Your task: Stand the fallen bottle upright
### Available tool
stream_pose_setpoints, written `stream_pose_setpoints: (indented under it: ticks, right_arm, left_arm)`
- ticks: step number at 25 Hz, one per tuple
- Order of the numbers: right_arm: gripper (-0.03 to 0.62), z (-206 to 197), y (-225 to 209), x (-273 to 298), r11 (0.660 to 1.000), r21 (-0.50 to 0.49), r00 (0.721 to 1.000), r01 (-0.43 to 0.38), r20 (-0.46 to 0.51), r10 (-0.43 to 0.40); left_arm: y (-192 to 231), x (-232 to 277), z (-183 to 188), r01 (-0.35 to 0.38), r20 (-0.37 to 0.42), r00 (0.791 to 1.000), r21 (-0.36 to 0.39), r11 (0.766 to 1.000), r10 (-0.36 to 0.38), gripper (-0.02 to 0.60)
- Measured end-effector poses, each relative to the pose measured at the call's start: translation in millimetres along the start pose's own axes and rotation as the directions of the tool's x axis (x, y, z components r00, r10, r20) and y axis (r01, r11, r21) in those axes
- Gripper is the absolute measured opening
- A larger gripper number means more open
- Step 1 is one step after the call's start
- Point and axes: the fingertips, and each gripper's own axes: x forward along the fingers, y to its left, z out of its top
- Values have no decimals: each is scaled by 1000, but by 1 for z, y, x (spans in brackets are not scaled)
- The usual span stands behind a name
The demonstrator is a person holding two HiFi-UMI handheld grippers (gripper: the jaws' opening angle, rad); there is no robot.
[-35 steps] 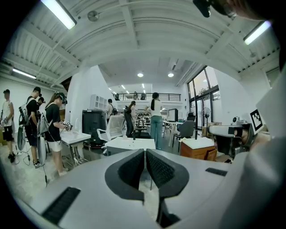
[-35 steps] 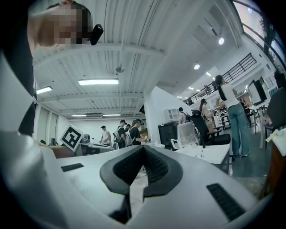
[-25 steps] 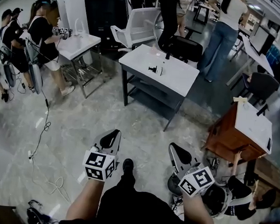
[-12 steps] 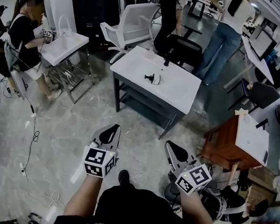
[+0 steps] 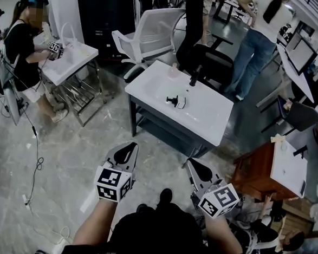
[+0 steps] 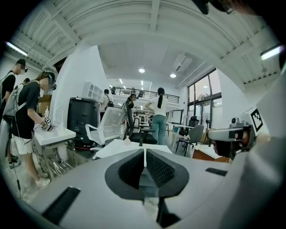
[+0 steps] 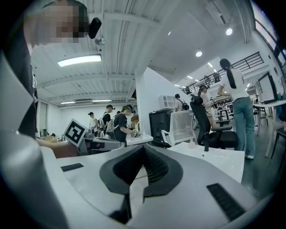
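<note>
A white table point(image 5: 203, 113) stands ahead on the marble floor. On it lies a small dark object point(image 5: 174, 101) beside a white piece, too small to tell whether it is the bottle. A pale little bottle point(image 5: 174, 70) and a dark upright item point(image 5: 195, 76) stand near the far edge. My left gripper point(image 5: 124, 148) and right gripper point(image 5: 192, 164) are held low before my body, well short of the table, both shut and empty. The left gripper point(image 6: 145, 151) points at the table point(image 6: 117, 147) in its own view. The right gripper point(image 7: 144, 147) has the table point(image 7: 214, 159) to its right.
A white office chair point(image 5: 155, 28) and a black chair point(image 5: 212, 59) stand behind the table. A wooden cabinet point(image 5: 270, 169) is at the right. A person point(image 5: 23, 43) works at a second white table point(image 5: 71, 58) at the left. Cables point(image 5: 37, 164) lie on the floor.
The white table has come closer and lower in the head view as I walk toward it. Both grippers travel along with me and stay shut.
</note>
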Motion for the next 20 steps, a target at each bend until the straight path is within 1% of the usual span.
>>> stream_pose_setpoints:
  ticks: [5,8,14,20]
  right_arm:
    - [15,2,-38,43,1000,12,1000,-22,-2,22]
    - [15,2,-70,70,999,16,999,-41,-9,41]
    - [15,8,-159,131,996,41,996,-85,-35,87]
    - [15,15,-251,182,990,76,990,-115,-69,120]
  left_arm:
    - [21,42,3,-10,-22,1000,-1,1000,10,29]
    - [37,77,4,-29,-41,999,-6,1000,29,29]
    - [61,172,16,-67,-81,995,-26,997,65,29]
    - [77,269,43,-94,-111,990,-37,995,90,29]
